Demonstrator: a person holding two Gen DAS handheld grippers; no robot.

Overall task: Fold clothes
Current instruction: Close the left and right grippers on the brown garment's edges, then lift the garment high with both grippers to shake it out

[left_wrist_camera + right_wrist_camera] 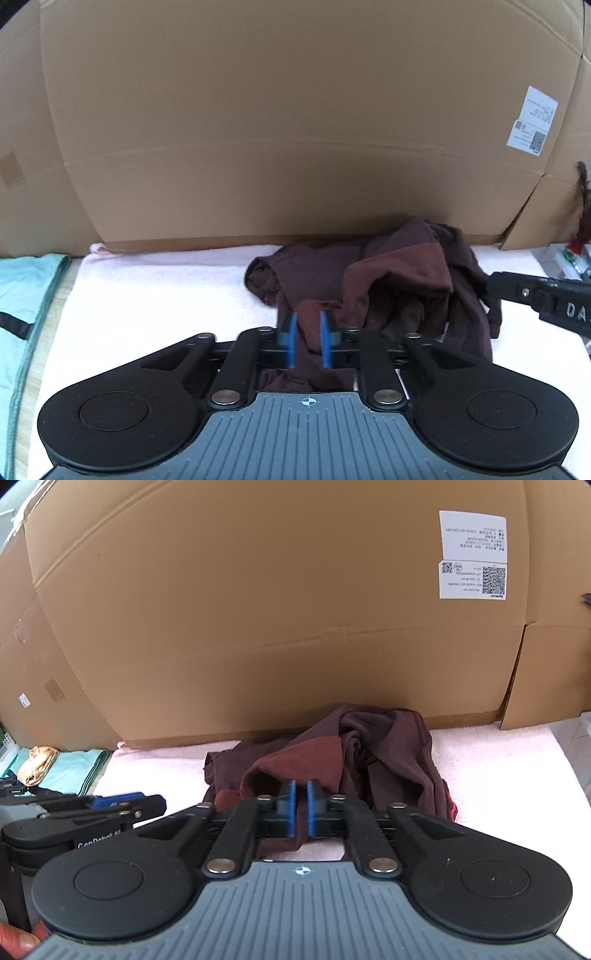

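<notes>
A dark maroon garment [399, 280] lies crumpled on a pink towel [155, 295], close to the cardboard wall. In the left wrist view my left gripper [308, 339] has its blue pads [290, 339] close together, with a fold of the garment pinched between them and cloth draping below. The right gripper [493, 286] reaches in from the right edge and touches the garment's right side. In the right wrist view my right gripper [301, 808] holds its pads almost together on the front edge of the garment [369, 753]. The left gripper [162, 805] shows at the left.
A large cardboard box [295, 129] with a white label [532, 118] walls off the back. A folded teal cloth [74, 771] and a tan cloth [37, 764] lie left of the pink towel [498, 775]. A fingertip [14, 941] shows at the bottom left.
</notes>
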